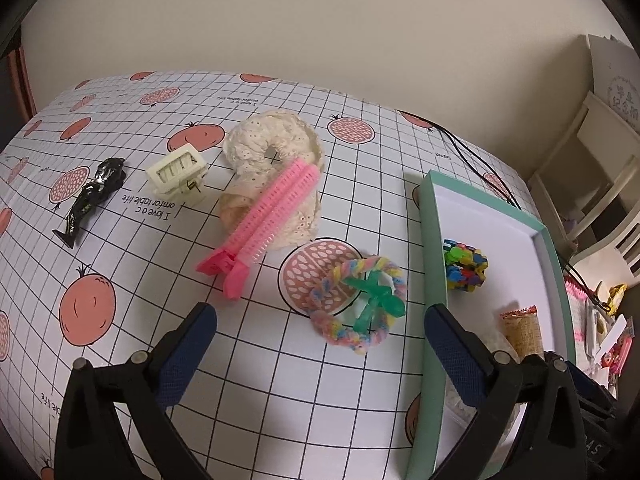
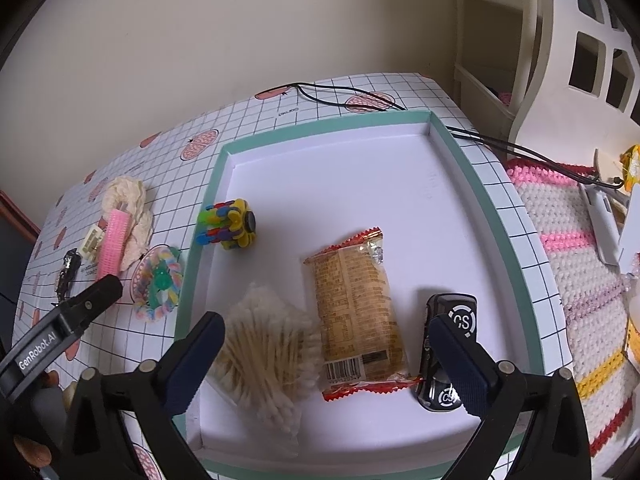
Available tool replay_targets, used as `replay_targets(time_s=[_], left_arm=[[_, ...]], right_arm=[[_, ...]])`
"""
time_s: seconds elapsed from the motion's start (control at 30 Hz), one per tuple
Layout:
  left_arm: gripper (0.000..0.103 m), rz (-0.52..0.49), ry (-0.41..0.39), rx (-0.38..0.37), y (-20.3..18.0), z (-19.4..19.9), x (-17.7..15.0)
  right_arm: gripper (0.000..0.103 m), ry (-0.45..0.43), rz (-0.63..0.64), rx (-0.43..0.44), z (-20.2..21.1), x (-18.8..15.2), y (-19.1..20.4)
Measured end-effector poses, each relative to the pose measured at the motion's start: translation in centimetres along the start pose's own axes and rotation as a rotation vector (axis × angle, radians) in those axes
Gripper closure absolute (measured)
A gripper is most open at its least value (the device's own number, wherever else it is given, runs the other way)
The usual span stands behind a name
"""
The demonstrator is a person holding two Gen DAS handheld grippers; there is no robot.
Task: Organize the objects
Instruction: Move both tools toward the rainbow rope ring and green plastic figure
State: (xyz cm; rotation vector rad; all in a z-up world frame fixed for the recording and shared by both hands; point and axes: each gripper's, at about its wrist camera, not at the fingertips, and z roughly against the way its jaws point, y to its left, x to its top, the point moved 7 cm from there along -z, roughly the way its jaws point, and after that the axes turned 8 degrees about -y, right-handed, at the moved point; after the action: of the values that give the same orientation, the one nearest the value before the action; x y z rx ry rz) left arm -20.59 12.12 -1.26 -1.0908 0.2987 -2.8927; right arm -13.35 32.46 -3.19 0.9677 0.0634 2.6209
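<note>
My left gripper (image 1: 320, 320) is open and empty above the tablecloth, just in front of a rainbow braided hair tie with a green bow (image 1: 362, 306). Beyond lie a pink roller clip (image 1: 264, 222) on a cream lace scrunchie (image 1: 276, 148), a cream claw clip (image 1: 178, 174) and a black clip (image 1: 90, 198). My right gripper (image 2: 328, 332) is open and empty over the green-rimmed white tray (image 2: 500, 220). The tray holds a colourful block toy (image 2: 230, 224), a cotton swab bag (image 2: 264, 356), a snack packet (image 2: 358, 312) and a black toy car (image 2: 448, 344).
A black cable (image 2: 348, 96) runs along the table's far edge behind the tray. A crocheted cloth (image 2: 580, 264) lies to the right of the table. White shelves (image 2: 560, 40) stand at the back right. The wall is close behind the table.
</note>
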Motion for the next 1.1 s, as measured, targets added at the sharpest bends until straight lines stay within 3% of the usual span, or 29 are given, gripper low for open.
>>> replay_targets(time_s=[0.23,0.6,0.93,1.1], left_arm=[[0.0,0.021,-0.013,-0.004,0.9,0.3,0.5],[0.0,0.109,-0.038,0.023,5.5,1.0,1.6],[0.0,0.176,-0.023,0.07,9.9,0.8,2.0],[0.0,0.193,-0.016,0.096,11.1,0.2,2.1]], right_arm=[[0.0,-0.046,0.003,0.038,0.7,0.8,1.7],[0.0,-0.076,0.054,0.125,0.8,1.4,7.2],[0.021,-0.065,0.124,0.186,-0.1,1.7,11.7],[0.025,-0.047,0.125,0.211,-0.7,1.8,12.9]])
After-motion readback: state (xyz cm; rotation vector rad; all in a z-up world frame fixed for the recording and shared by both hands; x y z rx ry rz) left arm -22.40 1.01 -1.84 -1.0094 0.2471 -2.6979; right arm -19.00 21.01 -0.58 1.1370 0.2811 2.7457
